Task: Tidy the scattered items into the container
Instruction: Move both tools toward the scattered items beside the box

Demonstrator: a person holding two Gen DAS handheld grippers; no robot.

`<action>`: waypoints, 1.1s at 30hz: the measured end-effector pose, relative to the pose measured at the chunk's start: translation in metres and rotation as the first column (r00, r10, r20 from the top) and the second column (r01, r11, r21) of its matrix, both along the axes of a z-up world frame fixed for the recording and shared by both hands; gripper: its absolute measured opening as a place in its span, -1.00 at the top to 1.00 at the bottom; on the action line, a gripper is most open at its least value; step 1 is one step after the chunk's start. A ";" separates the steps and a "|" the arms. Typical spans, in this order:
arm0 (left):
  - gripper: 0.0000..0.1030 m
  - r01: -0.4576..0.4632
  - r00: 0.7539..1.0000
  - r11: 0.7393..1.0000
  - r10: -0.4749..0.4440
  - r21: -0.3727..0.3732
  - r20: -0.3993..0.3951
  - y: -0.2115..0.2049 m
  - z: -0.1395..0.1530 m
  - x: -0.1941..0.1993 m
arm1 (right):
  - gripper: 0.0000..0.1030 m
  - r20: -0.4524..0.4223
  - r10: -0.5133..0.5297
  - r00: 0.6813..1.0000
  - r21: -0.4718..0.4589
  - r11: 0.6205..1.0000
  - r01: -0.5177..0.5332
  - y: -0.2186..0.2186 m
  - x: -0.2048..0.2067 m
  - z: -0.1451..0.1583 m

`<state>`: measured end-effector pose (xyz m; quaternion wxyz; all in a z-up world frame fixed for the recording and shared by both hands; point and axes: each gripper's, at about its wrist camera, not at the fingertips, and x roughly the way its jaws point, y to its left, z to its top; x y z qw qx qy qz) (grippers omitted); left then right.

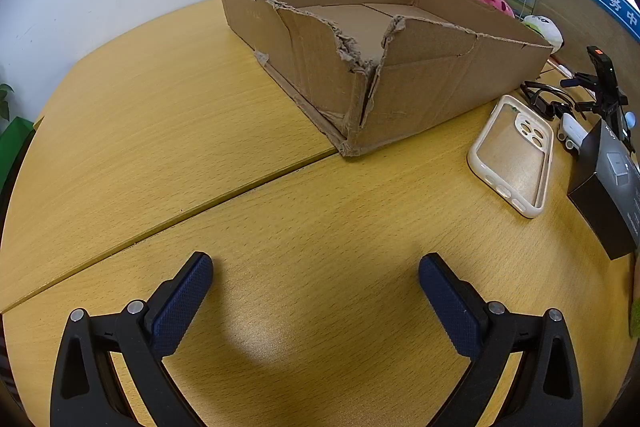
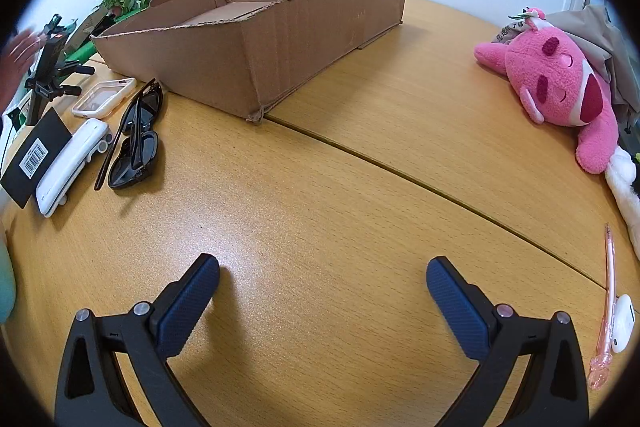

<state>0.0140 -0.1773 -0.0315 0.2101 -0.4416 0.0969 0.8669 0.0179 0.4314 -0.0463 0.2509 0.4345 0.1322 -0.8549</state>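
Wooden desk (image 1: 160, 131) carries a torn, empty box (image 1: 400, 83) at its middle, so both sides can reach it. Phone case (image 1: 512, 155), sunglasses (image 2: 138, 139) and pink plush (image 2: 560, 87) lie scattered around it. Left claw (image 1: 316, 291) and right claw (image 2: 323, 291) hover released, holding nothing.

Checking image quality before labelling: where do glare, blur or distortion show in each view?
Left wrist view: soft glare patch on the table between the open left gripper fingers; fisheye bends the cardboard box. Right wrist view: motion-blurred hand at left edge; dark corner vignetting.
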 end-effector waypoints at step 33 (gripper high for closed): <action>-1.00 -0.088 0.996 0.996 0.088 0.002 -0.001 -0.011 -0.008 0.010 | -1.00 0.000 -0.081 0.997 0.001 0.997 0.081 -0.007 0.000 0.000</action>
